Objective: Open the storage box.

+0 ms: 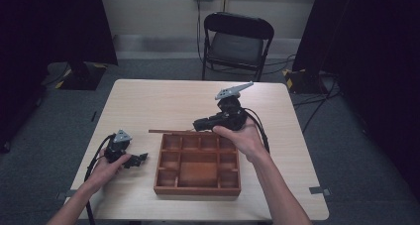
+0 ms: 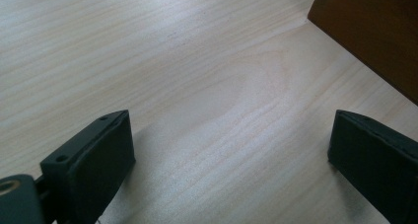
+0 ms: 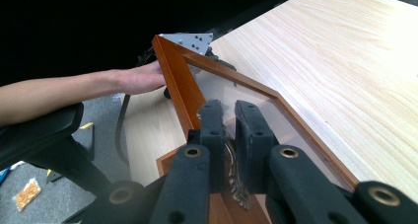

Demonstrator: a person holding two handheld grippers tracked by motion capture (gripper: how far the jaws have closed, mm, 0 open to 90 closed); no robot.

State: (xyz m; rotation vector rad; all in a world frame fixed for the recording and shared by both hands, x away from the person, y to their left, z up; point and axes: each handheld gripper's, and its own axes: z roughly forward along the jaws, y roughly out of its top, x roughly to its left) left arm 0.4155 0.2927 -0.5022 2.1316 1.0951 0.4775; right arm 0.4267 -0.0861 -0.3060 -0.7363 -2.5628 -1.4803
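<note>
While the left hand-held gripper (image 1: 140, 158) rests released on the bench (image 1: 148, 101) left of the wooden compartment box (image 1: 198, 163), the right hand-held gripper (image 3: 230, 116) grasps the box's glass-paned lid (image 3: 180, 81), raised over its far edge.

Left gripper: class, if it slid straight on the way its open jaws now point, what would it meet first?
Probably the wooden box. The left gripper looks along bare table, and the box's dark side wall stands ahead, somewhat to one side, so it might only graze it; depth is hard to judge.
</note>
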